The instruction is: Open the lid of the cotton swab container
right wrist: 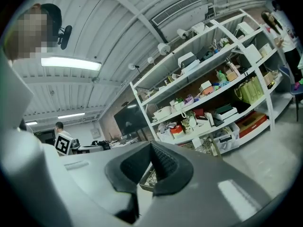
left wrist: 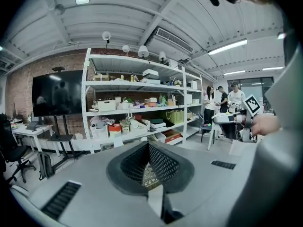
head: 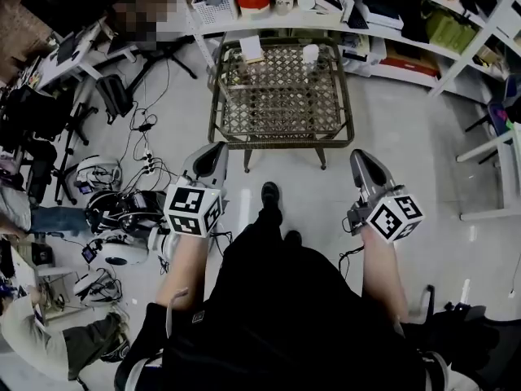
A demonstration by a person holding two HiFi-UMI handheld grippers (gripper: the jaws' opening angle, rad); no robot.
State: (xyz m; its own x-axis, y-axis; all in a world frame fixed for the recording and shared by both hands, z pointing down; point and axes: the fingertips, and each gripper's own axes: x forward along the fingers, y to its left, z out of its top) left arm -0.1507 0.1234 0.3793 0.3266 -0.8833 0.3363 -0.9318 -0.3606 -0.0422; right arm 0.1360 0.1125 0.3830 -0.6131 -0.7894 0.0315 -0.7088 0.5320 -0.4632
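The cotton swab container (head: 310,53), a small white pot with its lid on, stands on the far right part of the wicker table (head: 281,142), with a pale box (head: 251,49) well to its left on the same top. Only the head view shows it. Each gripper view catches just a sliver of wicker past its own pads, then the white shelving (head: 326,19) beyond the table. The left gripper view alone adds a dark screen (left wrist: 57,92) on the brick wall and people (left wrist: 232,96) standing far right. The left gripper (head: 216,151) and right gripper (head: 362,160) are held low on the near side of the table, well apart from each other and from the container. Both have their jaws pressed together with nothing between them. Bare floor (head: 391,120) lies between the person's shoe (head: 269,194) and the table's near edge and runs on along the table's right side. On the left, cables and round gear (head: 122,210) crowd the floor, and a white frame (head: 488,177) stands at the right.
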